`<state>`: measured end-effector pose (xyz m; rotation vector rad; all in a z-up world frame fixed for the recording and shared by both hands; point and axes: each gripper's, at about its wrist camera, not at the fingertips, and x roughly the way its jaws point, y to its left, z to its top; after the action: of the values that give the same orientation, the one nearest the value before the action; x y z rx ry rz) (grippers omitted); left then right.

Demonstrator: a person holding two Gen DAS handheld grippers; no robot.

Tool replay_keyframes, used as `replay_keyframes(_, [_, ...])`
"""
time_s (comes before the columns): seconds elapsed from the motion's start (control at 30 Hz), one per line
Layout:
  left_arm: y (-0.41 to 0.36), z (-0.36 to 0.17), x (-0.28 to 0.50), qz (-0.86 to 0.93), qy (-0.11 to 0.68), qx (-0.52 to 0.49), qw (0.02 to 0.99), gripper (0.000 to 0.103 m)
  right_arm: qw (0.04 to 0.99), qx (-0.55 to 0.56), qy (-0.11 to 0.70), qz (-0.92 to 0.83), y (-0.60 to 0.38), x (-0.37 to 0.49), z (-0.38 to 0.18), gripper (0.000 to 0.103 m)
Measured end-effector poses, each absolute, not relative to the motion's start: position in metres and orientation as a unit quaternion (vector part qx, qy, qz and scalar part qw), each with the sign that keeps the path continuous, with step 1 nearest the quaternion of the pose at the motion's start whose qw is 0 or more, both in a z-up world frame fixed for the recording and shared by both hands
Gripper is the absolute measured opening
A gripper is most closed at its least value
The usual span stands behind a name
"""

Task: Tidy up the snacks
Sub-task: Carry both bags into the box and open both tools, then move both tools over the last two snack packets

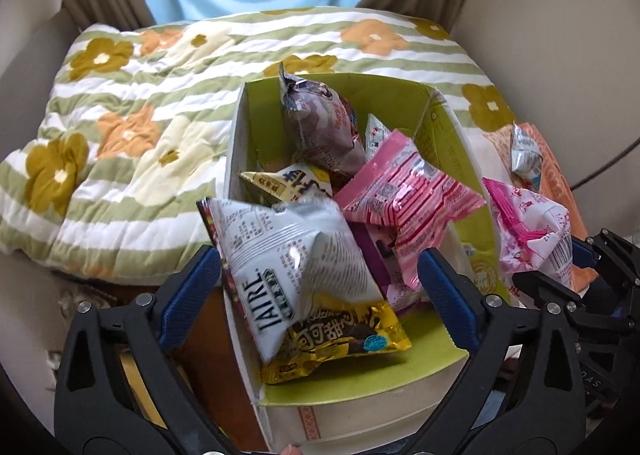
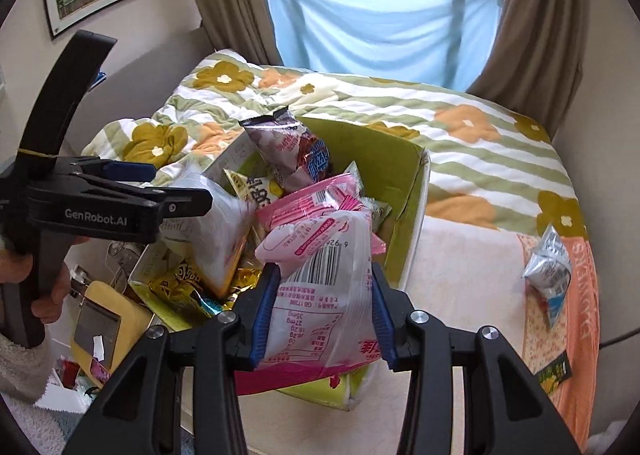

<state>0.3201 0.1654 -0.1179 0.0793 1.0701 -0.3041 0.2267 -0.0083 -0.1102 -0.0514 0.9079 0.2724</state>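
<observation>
A cardboard box [image 1: 360, 84] [image 2: 402, 153] with a green lining stands on the bed, filled with several snack bags. My left gripper [image 1: 316, 287] [image 2: 172, 187] is open over the box's near end. A white TAIRE bag [image 1: 292, 251] [image 2: 218, 231] lies loose between its blue pads on a yellow bag [image 1: 340, 343]. My right gripper [image 2: 324, 315] [image 1: 580, 259] is shut on a pink-and-white snack bag [image 2: 320, 287] [image 1: 528, 231], held just above the box's right side. A purple bag [image 1: 324, 123] [image 2: 288, 143] and a pink striped bag [image 1: 408, 195] [image 2: 308, 203] stick up from the box.
A flowered green-striped quilt [image 1: 132, 115] [image 2: 480, 159] covers the bed behind the box. A small silver-blue packet [image 1: 524, 159] [image 2: 548, 267] and a dark packet [image 2: 554, 375] lie on an orange towel [image 2: 580, 295] to the right. A yellow object [image 2: 108, 319] sits low at left, beside a person's hand [image 2: 52, 295].
</observation>
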Motion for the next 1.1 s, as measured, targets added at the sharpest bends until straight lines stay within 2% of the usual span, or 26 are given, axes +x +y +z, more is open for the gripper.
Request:
replay_keyframes(0.4, [0.191, -0.117, 0.302, -0.128, 0.503, -0.002, 0.855, 0.098, 0.881, -0.026, 0.454, 0.13, 0.01, 0.237, -0.121, 0.041])
replay_keyframes(0.47, [0.195, -0.116, 0.298, -0.123, 0.501, -0.005, 0.857, 0.098, 0.882, -0.01, 0.449, 0.145, 0.012, 0.237, -0.121, 0.051])
replay_keyframes(0.5, [0.196, -0.116, 0.297, -0.119, 0.5, -0.006, 0.858, 0.098, 0.886, -0.001, 0.439, 0.151, 0.012, 0.235, -0.119, 0.07])
replay_keyframes(0.53, [0.197, -0.116, 0.295, -0.115, 0.499, -0.007, 0.859, 0.098, 0.89, 0.005, 0.428, 0.155, 0.012, 0.232, -0.116, 0.093])
replay_keyframes(0.57, [0.2, -0.116, 0.294, -0.112, 0.499, -0.009, 0.859, 0.098, 0.894, 0.007, 0.42, 0.157, 0.011, 0.229, -0.116, 0.1])
replay_keyframes(0.6, [0.202, -0.117, 0.292, -0.111, 0.499, -0.012, 0.86, 0.098, 0.897, 0.006, 0.412, 0.157, 0.01, 0.226, -0.114, 0.102])
replay_keyframes(1.1, [0.19, -0.101, 0.272, -0.137, 0.473, -0.006, 0.87, 0.098, 0.907, -0.009, 0.401, 0.132, 0.002, 0.201, -0.099, 0.102])
